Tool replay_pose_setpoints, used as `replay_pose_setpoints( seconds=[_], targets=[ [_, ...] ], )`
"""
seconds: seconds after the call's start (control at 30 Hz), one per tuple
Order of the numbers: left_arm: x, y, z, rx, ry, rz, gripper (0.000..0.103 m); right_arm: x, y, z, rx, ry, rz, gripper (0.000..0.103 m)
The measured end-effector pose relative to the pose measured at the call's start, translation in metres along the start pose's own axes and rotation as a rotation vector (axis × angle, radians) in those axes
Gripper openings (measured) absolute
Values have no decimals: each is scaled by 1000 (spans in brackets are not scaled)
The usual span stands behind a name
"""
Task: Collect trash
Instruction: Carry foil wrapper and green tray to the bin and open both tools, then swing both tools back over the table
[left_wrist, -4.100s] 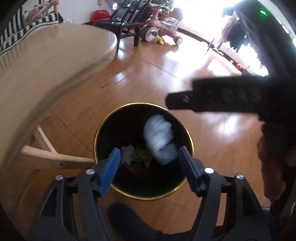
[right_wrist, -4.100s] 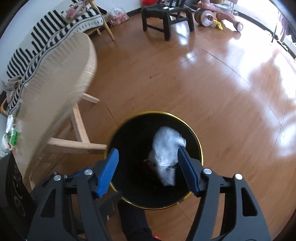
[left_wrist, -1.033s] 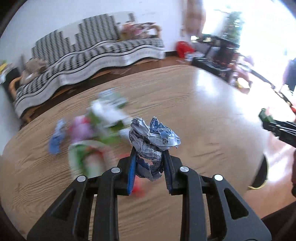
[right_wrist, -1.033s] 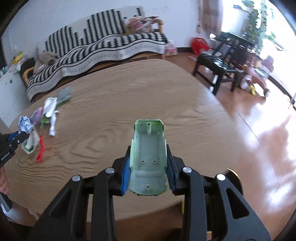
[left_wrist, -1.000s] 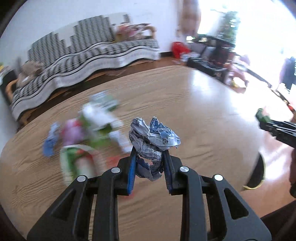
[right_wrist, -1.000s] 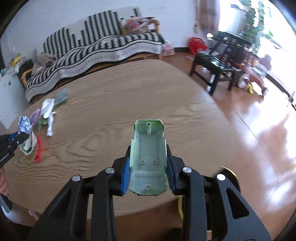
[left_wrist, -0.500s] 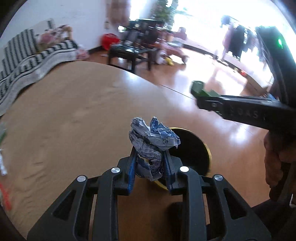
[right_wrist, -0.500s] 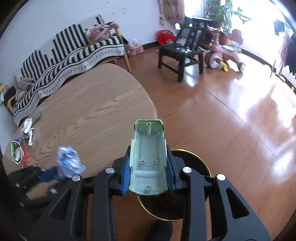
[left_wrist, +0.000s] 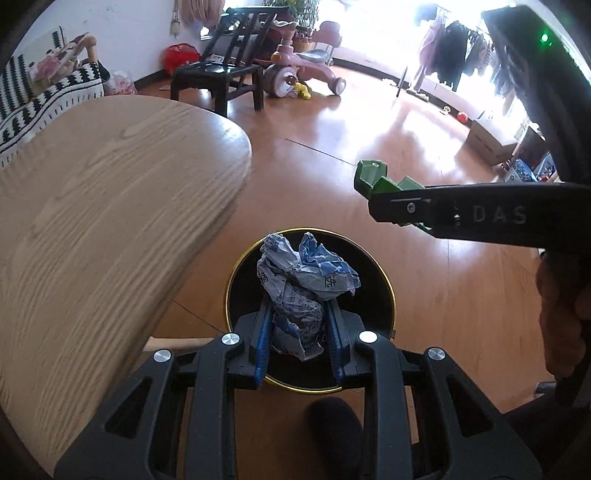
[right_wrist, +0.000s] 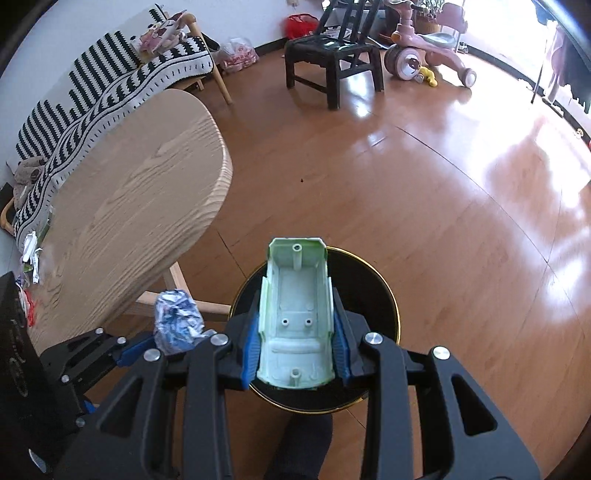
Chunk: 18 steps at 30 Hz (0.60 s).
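left tool (left_wrist: 298, 334): clamped on crumpled wrapper (left_wrist: 303, 280), above black bin (left_wrist: 380, 280)
right tool (right_wrist: 295, 349): clamped on green plastic shell (right_wrist: 295, 314), over same bin (right_wrist: 373, 295)

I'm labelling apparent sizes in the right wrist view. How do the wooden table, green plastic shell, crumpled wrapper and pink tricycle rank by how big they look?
1. wooden table, largest.
2. green plastic shell, magnified by nearness to the camera.
3. pink tricycle and crumpled wrapper look alike; the tricycle is far off, so I won't rank them.

Right claw (left_wrist: 373, 184): raised letters "DAS" on its black arm. Crumpled wrapper (left_wrist: 306, 280): small printed characters, unreadable.
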<state>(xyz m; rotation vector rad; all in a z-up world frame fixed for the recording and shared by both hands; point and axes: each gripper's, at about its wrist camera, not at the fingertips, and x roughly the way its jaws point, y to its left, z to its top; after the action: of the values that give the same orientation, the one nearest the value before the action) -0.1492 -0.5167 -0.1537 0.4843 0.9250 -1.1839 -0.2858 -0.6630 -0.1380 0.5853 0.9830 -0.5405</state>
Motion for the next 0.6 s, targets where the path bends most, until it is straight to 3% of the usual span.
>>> replay_pose_setpoints(
  seconds=[0.23,0.27,0.33,0.37,0.6],
  targets=[
    [14,-10,7,0,0,-27,29,3,-12,2,21,7,-11,33],
    [15,-11,8,-2,-3,-30,40,3,-13,2,23,8,-14,35],
    [14,-12,6,-8,-18,-37,61,3,-14,2,32,4,-26,56],
    [13,-12,6,-11,-29,-39,65,1,-15,2,36,-6,-30,66],
    [9,-12,8,-23,-27,-52,70,-5,-16,5,51,-26,-34,67]
  ],
)
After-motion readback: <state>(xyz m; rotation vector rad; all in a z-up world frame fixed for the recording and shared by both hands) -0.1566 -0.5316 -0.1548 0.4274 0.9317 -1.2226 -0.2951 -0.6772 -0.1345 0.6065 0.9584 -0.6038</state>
